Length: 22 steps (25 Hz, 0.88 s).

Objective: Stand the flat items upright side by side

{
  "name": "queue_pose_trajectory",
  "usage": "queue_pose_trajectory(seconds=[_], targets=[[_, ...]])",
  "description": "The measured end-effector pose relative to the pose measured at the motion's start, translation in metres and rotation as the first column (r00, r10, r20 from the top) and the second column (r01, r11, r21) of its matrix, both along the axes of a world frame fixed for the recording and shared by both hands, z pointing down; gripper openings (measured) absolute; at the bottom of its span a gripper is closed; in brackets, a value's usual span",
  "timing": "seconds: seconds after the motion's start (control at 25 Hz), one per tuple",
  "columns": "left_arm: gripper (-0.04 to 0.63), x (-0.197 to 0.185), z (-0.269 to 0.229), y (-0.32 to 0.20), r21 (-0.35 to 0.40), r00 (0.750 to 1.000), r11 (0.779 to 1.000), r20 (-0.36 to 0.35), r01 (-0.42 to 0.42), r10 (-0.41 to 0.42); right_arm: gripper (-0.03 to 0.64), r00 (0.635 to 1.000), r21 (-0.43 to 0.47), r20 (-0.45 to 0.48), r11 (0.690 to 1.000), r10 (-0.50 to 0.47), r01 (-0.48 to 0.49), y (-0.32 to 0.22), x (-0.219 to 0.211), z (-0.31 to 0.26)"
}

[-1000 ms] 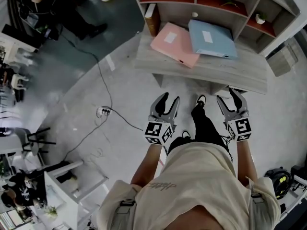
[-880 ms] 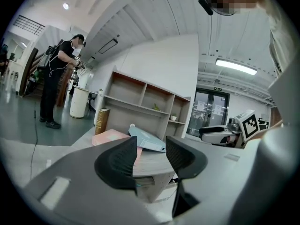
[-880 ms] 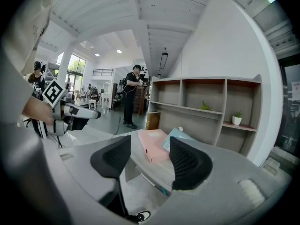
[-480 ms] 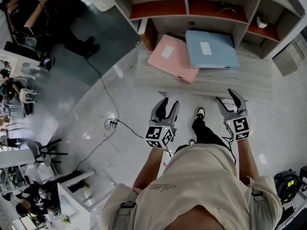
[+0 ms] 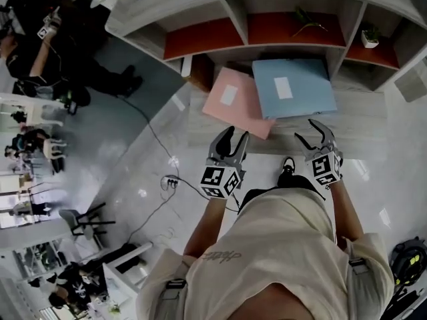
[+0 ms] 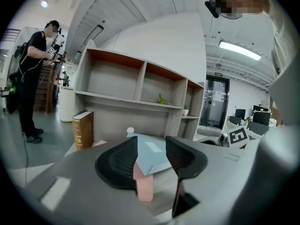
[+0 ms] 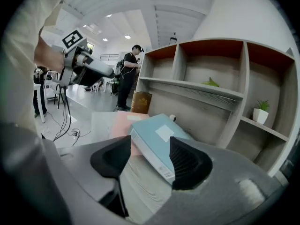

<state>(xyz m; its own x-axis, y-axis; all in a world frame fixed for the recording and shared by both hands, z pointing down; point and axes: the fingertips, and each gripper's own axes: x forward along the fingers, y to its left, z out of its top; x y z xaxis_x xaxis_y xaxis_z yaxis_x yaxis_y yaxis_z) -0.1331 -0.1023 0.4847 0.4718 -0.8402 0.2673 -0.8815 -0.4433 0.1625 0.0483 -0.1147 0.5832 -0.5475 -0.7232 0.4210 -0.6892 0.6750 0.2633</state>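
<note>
Two flat binders lie on the grey desk (image 5: pixel 363 122). The pink binder (image 5: pixel 233 102) is on the left, and the blue binder (image 5: pixel 293 89) overlaps its right edge. My left gripper (image 5: pixel 233 139) hovers open at the desk's front edge, just before the pink binder's near corner. In the left gripper view the pink binder (image 6: pixel 143 187) and blue binder (image 6: pixel 151 154) show between the jaws of my left gripper (image 6: pixel 150 161), untouched. My right gripper (image 5: pixel 313 134) is open just before the blue binder's near edge. The right gripper view shows the blue binder (image 7: pixel 157 139) beyond my right gripper (image 7: pixel 149 161).
A shelf unit (image 5: pixel 227 9) with orange-backed compartments rises behind the desk, holding small plants (image 5: pixel 369 37). A brown book (image 6: pixel 83 129) stands upright at the desk's left end. A person (image 6: pixel 33 78) stands further left. A cable and power strip (image 5: pixel 170 181) lie on the floor.
I have stepped closer to the desk. Both grippers moved forward from over the floor to the desk's front edge, next to the binders.
</note>
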Motion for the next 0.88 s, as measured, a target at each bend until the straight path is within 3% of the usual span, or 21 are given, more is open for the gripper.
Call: queue_pose_trajectory(seconds=[0.2, 0.56, 0.88], targets=[[0.204, 0.002, -0.002, -0.026, -0.011, 1.000, 1.000, -0.017, 0.026, -0.026, 0.261, 0.999, -0.044, -0.038, 0.999, -0.034, 0.033, -0.026, -0.008, 0.025], [0.202, -0.003, 0.024, -0.036, -0.096, 0.999, 0.994, -0.028, 0.042, -0.045, 0.278, 0.964, -0.037, -0.248, 0.995, -0.096, 0.090, -0.048, -0.020, 0.069], [0.201, -0.003, 0.025, -0.038, -0.109, 0.999, 0.993, -0.014, 0.033, -0.035, 0.285, 0.883, 0.071, -0.469, 0.996, -0.015, 0.055, -0.064, -0.012, 0.099]])
